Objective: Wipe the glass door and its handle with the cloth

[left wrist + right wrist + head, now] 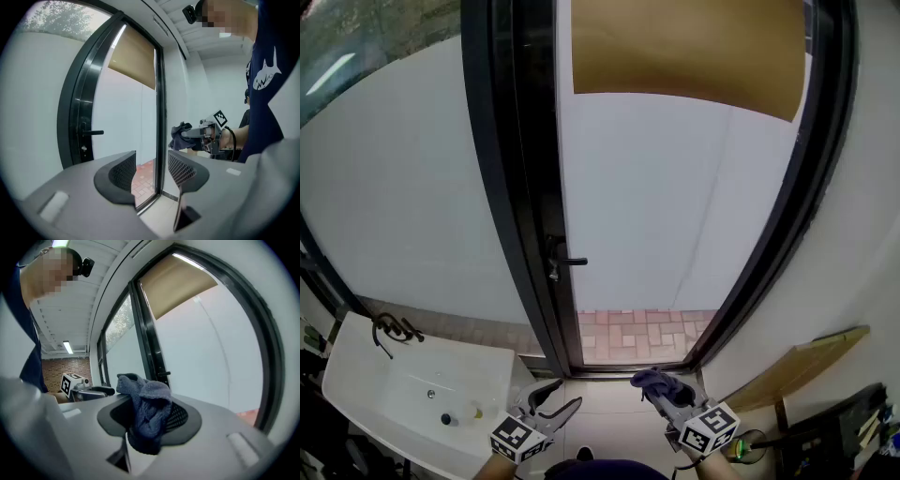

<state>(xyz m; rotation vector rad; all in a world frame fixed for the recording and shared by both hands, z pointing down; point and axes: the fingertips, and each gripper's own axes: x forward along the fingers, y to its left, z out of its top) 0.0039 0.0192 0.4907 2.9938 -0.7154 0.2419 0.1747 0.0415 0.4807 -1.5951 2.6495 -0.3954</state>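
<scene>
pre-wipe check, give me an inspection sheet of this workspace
surface: door glass, no smears visible
job's things: handle on the left frame, nothing touching it; cloth bunched in the right gripper
clutter: sink at lower left; board by the right wall
grippers: left gripper open, empty; right gripper shut on cloth; both short of the door
cables: cable looped at the right gripper
surroundings: blind part lowered; paving outside
</scene>
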